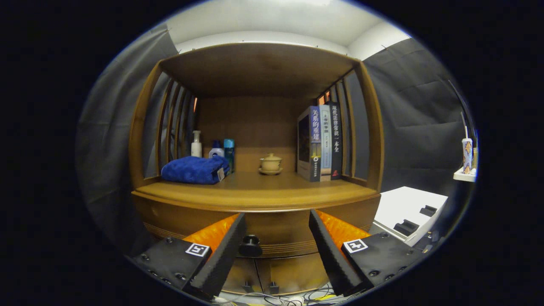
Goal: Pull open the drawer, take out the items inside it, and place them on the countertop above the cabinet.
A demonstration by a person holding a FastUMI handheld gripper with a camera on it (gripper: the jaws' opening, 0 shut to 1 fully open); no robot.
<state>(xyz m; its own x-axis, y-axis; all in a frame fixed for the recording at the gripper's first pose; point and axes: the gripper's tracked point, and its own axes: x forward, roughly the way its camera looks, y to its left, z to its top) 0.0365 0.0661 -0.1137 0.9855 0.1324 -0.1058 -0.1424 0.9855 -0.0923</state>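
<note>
A wooden cabinet stands straight ahead, its countertop at mid height under an open shelf hood. Below the countertop runs the curved drawer front, closed, with a dark round knob. My gripper is open, its fingers spread wide in front of the drawer. The knob sits just inside the left finger, close to it, and I cannot tell whether they touch. The right finger is well off to the knob's right. What lies inside the drawer is hidden.
On the countertop lie a folded blue towel, several bottles behind it, a small lidded teacup on a saucer and upright books. A white table stands right of the cabinet. Cables lie on the floor below.
</note>
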